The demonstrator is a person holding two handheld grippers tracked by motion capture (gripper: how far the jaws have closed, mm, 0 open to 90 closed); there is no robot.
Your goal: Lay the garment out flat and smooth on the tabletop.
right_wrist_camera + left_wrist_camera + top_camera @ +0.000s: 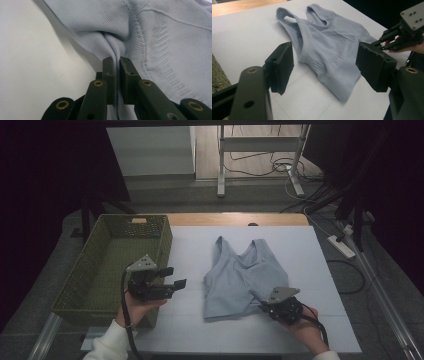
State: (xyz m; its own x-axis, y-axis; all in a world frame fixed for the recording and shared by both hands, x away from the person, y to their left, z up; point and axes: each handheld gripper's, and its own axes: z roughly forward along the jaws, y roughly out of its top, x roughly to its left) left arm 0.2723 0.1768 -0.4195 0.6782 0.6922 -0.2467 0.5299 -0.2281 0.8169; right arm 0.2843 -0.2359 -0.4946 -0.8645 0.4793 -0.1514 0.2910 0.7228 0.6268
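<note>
A pale blue knit tank top (243, 277) lies on the white table (190, 250), straps toward the far side. My right gripper (264, 307) is at its near right hem, shut on a pinched fold of the fabric (117, 65); the cloth bunches up between the two black jaws. My left gripper (175, 277) hovers left of the top, beside the basket, its jaws wide apart with nothing between them. In the left gripper view the tank top (329, 47) lies ahead between the spread fingers (280, 66), and the right gripper (384, 43) holds its far edge.
A green woven basket (87, 285) stands at the table's left side, its near right corner just under my left hand. A wooden strip (235, 219) runs along the table's far edge. Cables and a power strip (341, 246) lie on the floor to the right.
</note>
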